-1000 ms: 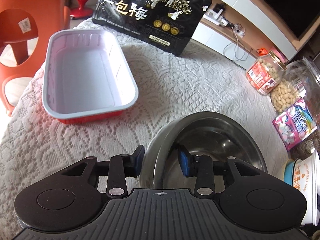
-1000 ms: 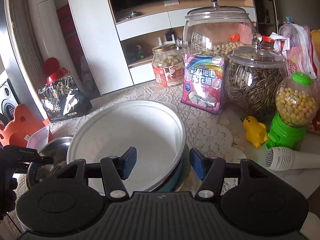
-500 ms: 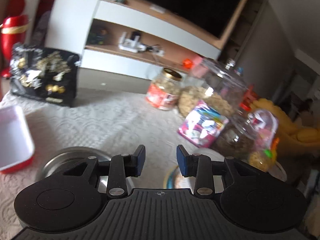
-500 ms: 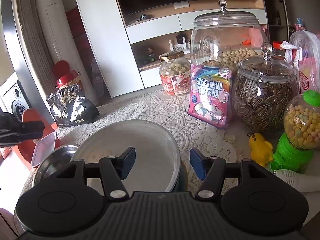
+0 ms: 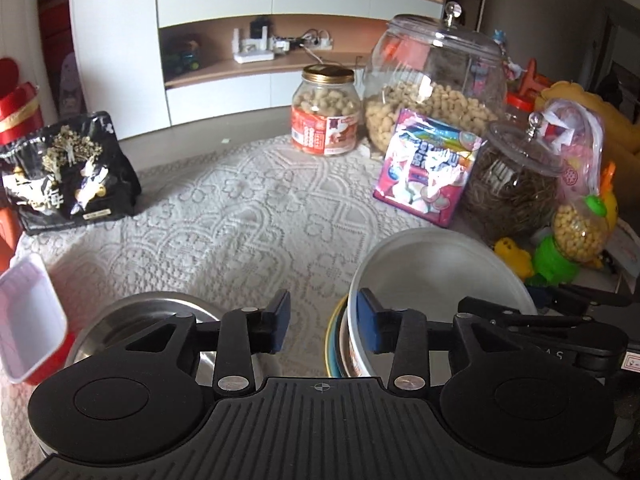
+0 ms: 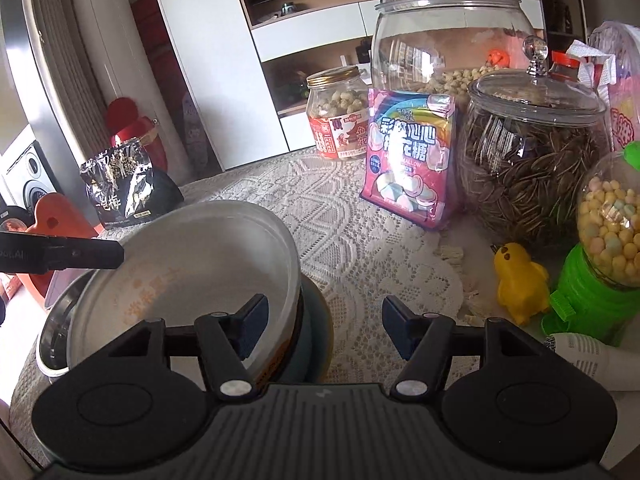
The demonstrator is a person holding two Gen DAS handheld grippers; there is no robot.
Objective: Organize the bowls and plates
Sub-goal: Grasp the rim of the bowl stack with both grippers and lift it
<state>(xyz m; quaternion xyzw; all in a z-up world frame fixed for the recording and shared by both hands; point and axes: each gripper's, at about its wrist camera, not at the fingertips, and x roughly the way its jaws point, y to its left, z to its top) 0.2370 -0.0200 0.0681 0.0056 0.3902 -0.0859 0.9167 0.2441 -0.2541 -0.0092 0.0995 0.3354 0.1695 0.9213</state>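
Observation:
A white bowl (image 5: 436,276) with orange print stands on a blue-and-yellow dish (image 5: 334,340) on the lace cloth. It also shows in the right wrist view (image 6: 192,264), with the dish (image 6: 316,328) under it. A steel bowl (image 5: 152,316) sits to its left; its rim shows in the right wrist view (image 6: 60,316). My left gripper (image 5: 323,322) is open and empty over the cloth between the two bowls. My right gripper (image 6: 323,325) is open, its left finger inside the white bowl and its right finger outside, straddling the rim.
A white-and-red tray (image 5: 28,320) lies at the left edge. A black snack bag (image 5: 68,172) stands at the back left. Jars (image 5: 436,80), a pink marshmallow bag (image 5: 428,168), a yellow duck (image 6: 518,280) and a green candy dispenser (image 6: 600,256) crowd the right side.
My left gripper has let go of the steel bowl's rim, lifted and swung right to face the jars. The right gripper has moved nearer the white bowl's rim.

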